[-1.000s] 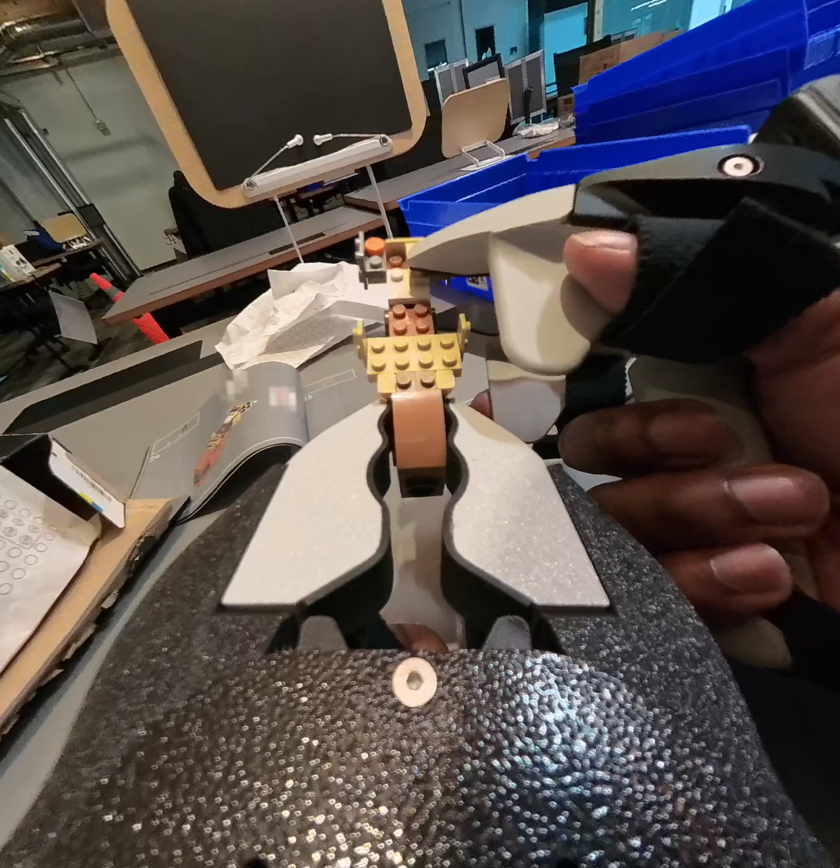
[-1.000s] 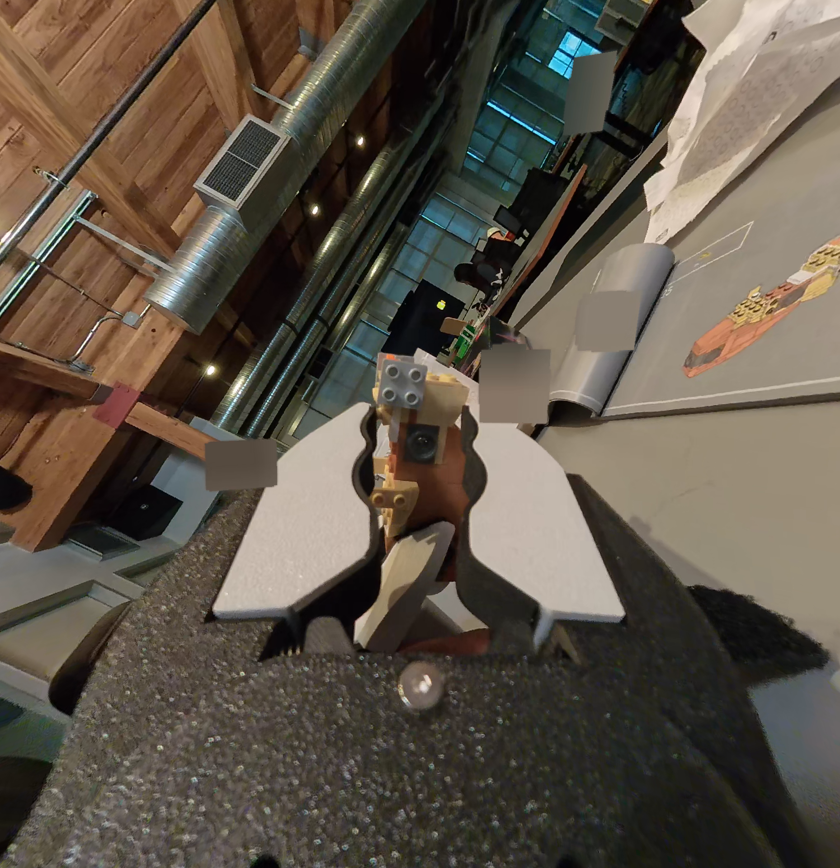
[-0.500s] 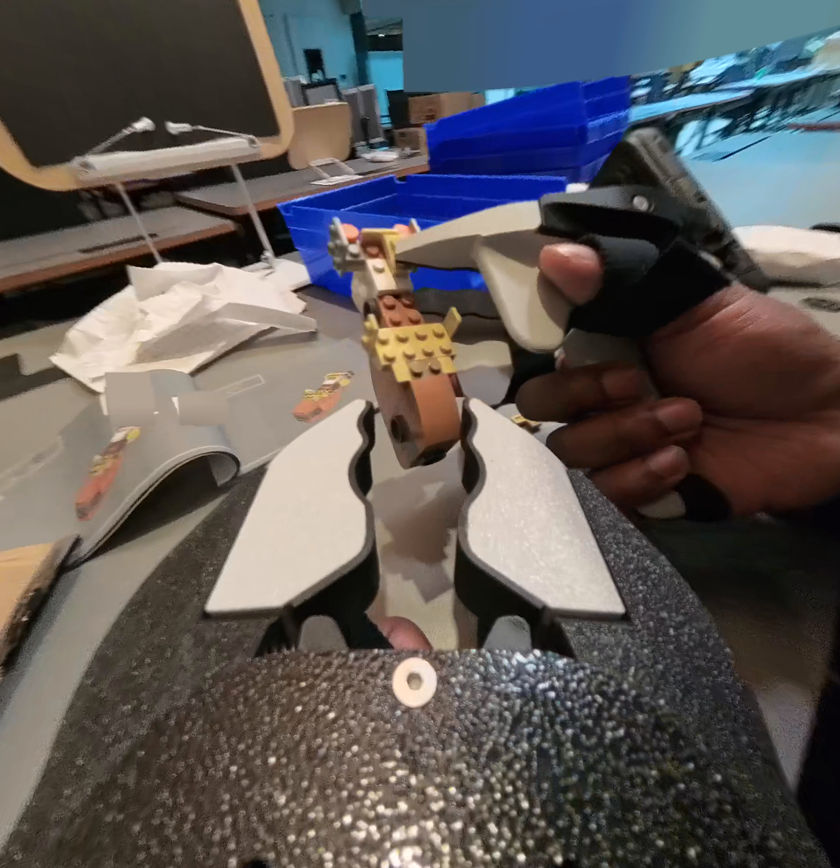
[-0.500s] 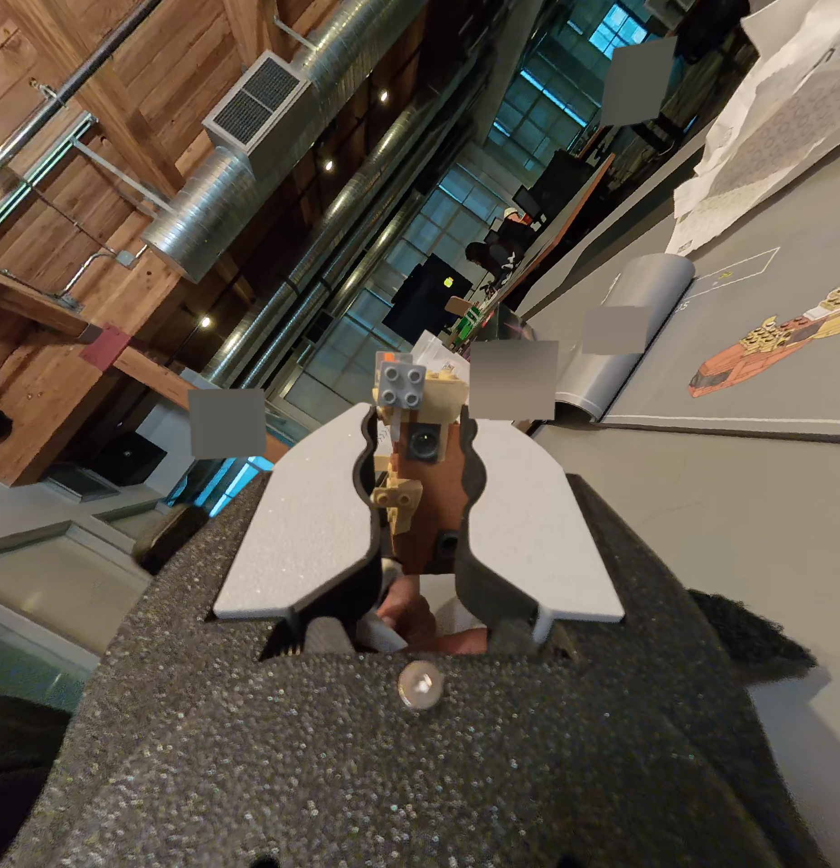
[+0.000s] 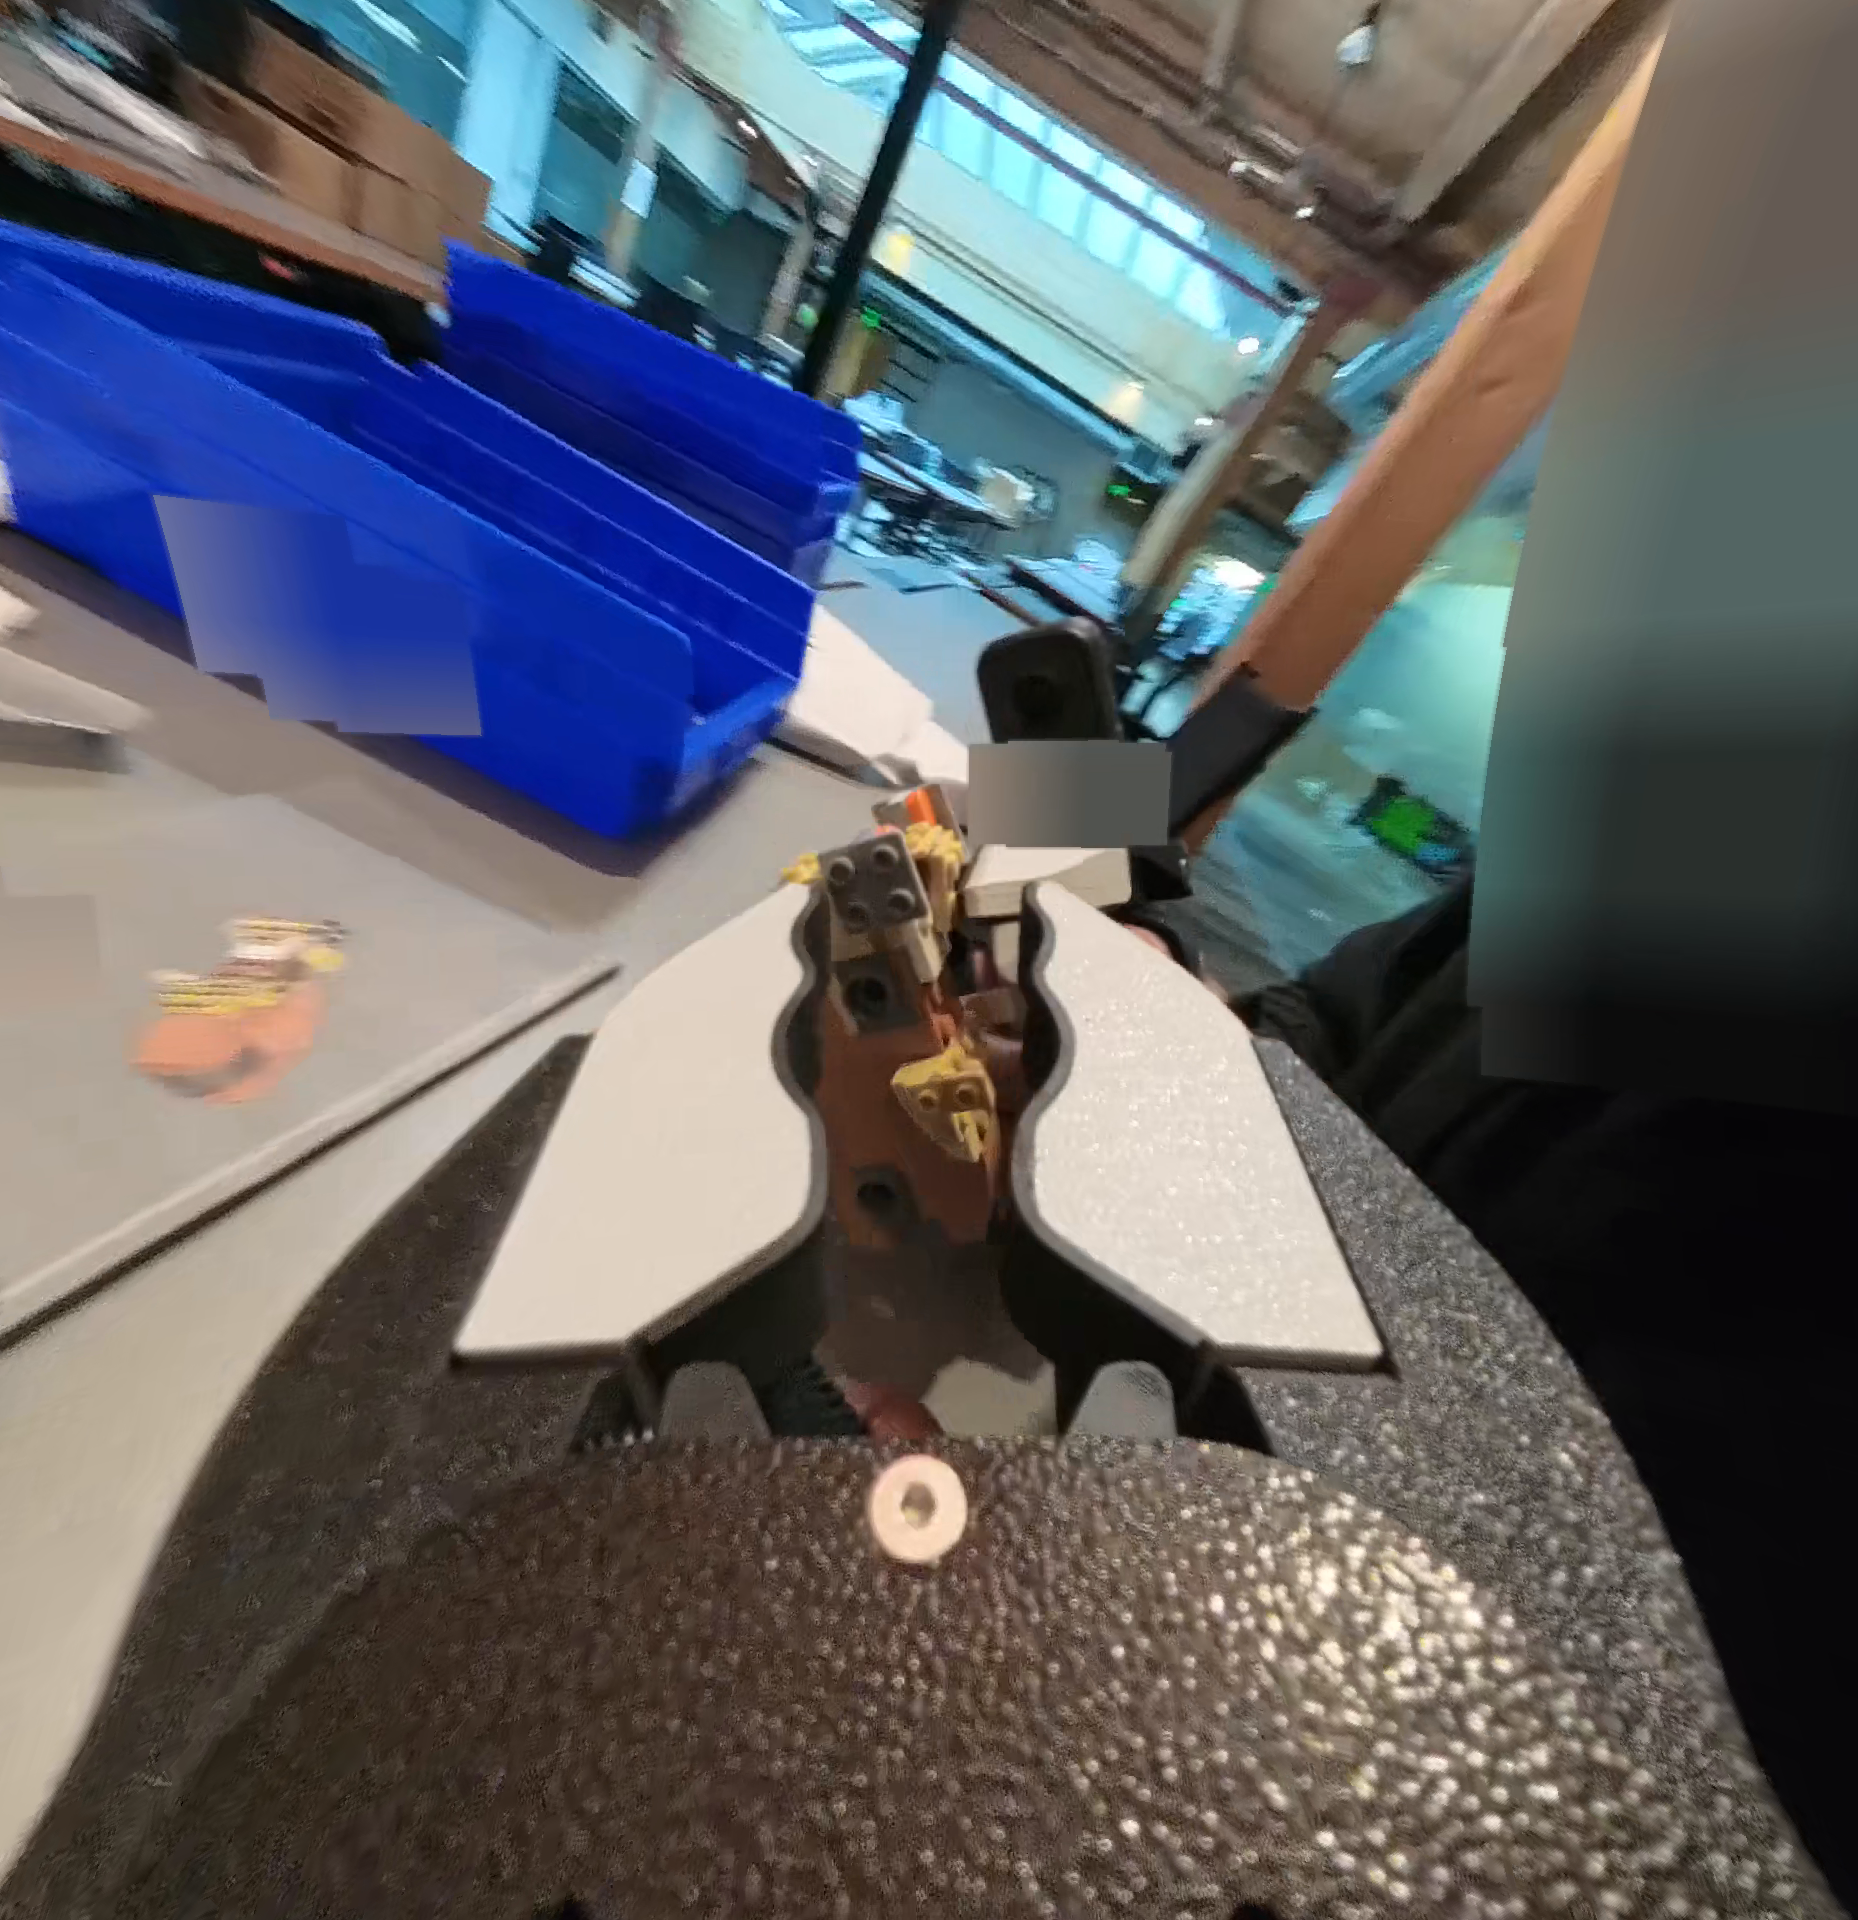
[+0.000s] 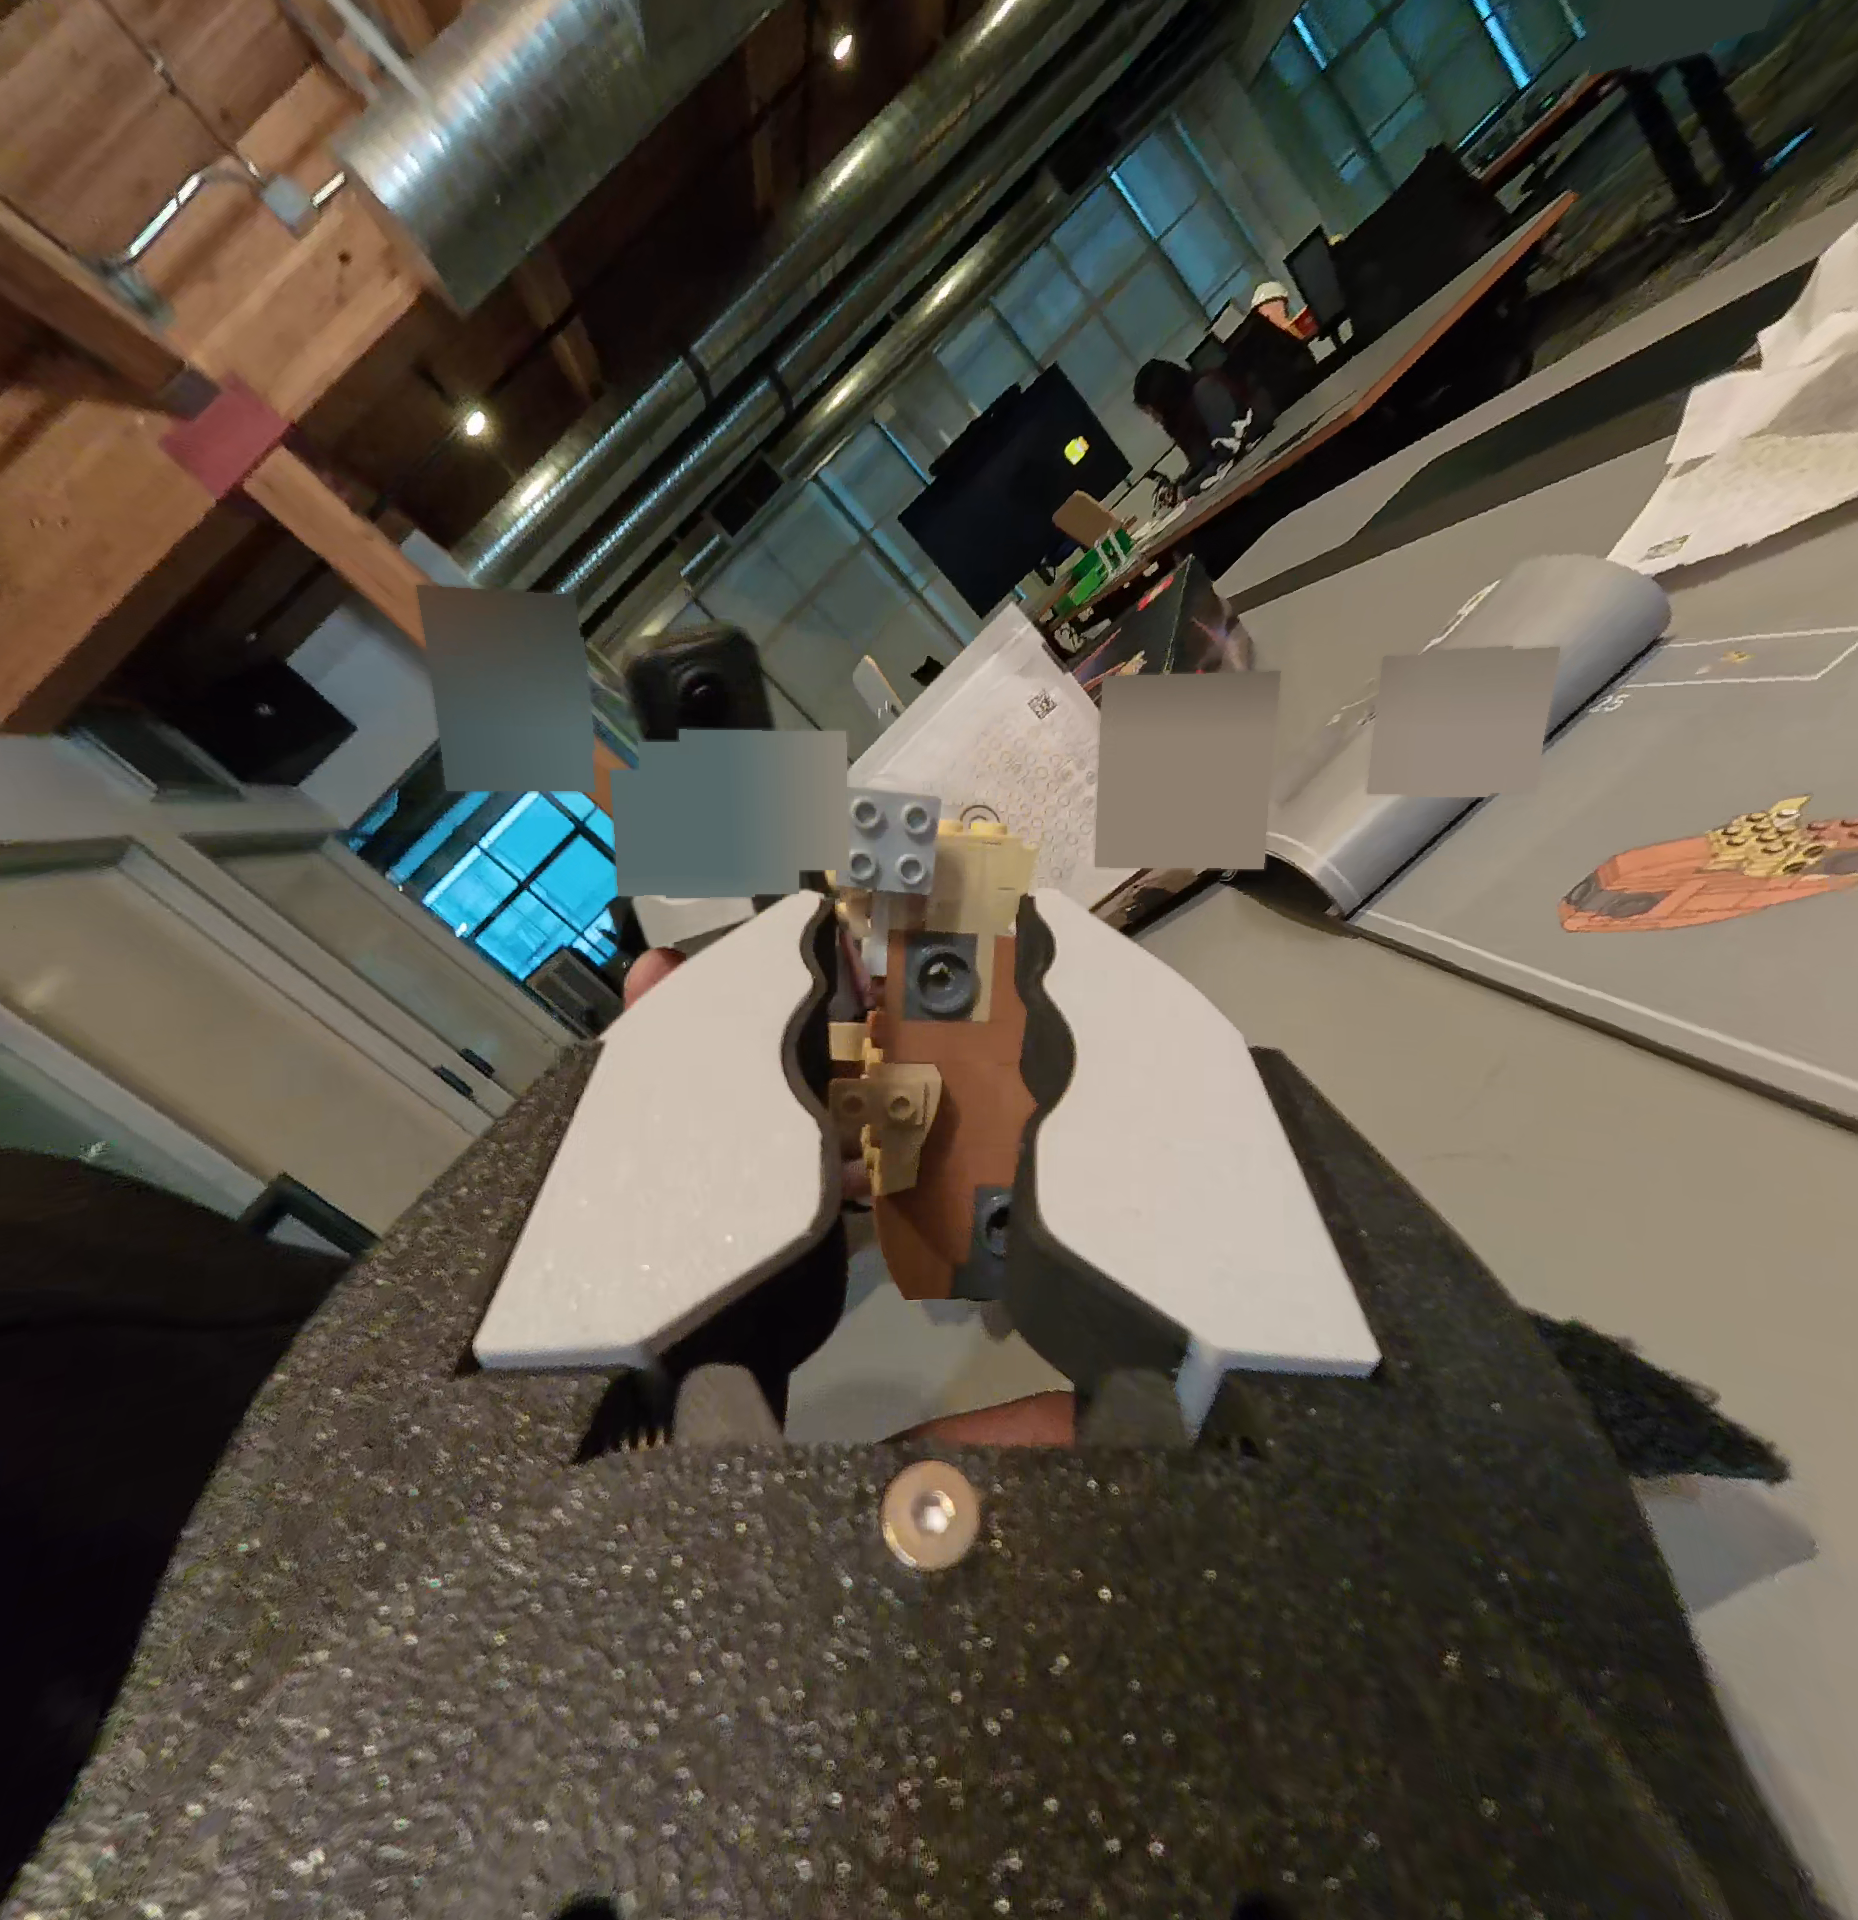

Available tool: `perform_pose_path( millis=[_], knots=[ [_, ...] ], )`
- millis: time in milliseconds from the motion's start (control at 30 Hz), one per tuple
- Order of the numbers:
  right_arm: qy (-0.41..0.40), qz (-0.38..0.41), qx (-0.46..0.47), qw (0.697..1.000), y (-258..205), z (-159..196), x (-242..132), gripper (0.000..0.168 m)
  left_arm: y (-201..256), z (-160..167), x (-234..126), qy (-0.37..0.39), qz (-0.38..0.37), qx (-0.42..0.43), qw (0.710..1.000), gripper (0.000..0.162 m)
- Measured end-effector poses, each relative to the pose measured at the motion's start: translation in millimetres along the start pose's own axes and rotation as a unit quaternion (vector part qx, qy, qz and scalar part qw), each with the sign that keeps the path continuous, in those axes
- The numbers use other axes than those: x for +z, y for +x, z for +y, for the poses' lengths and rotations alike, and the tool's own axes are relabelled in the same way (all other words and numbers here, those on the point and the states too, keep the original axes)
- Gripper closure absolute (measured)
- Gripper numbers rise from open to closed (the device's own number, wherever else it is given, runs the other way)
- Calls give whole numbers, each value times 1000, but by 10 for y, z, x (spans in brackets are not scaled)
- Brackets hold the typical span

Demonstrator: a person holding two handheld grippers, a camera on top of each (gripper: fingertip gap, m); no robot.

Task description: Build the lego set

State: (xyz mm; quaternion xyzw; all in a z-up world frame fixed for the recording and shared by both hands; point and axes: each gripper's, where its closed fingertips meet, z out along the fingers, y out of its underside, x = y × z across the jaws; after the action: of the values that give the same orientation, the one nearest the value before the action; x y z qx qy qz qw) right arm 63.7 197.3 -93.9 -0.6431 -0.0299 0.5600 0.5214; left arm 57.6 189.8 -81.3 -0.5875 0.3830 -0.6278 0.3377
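On your left, stacked blue plastic bins (image 5: 551, 582) sit on the grey tabletop (image 5: 405, 904). Your left hand-held gripper (image 5: 909, 1039) shows the brown-and-tan lego model (image 5: 904, 1081) between its fingers, though I cannot tell whether they grip it. Your right hand-held gripper (image 6: 925, 1049) is closed on that model (image 6: 946, 1122), held above the tabletop left of the open instruction booklet (image 6: 1673, 883).
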Motion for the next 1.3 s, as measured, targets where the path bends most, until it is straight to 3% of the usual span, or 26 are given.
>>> perform_pose_path(
  millis=[167, 400, 600, 1300],
  knots=[
    [-37, -5, -47, 998, 21, -39, -55, 135, -75, 52, 126, -20, 34, -21, 999, 128],
    [-69, 7, -120, 990, 125, -171, -111, 135, -98, 28, 275, -57, 38, 30, 997, 119],
    [-68, 20, -146, 987, 186, -177, -135, 136, -210, -5, 345, -52, 17, -21, 998, 120],
    [-75, 44, -216, 973, 174, -167, -131, 135, -261, -18, 380, -30, 4, 4, 1000, 135]
  ],
)
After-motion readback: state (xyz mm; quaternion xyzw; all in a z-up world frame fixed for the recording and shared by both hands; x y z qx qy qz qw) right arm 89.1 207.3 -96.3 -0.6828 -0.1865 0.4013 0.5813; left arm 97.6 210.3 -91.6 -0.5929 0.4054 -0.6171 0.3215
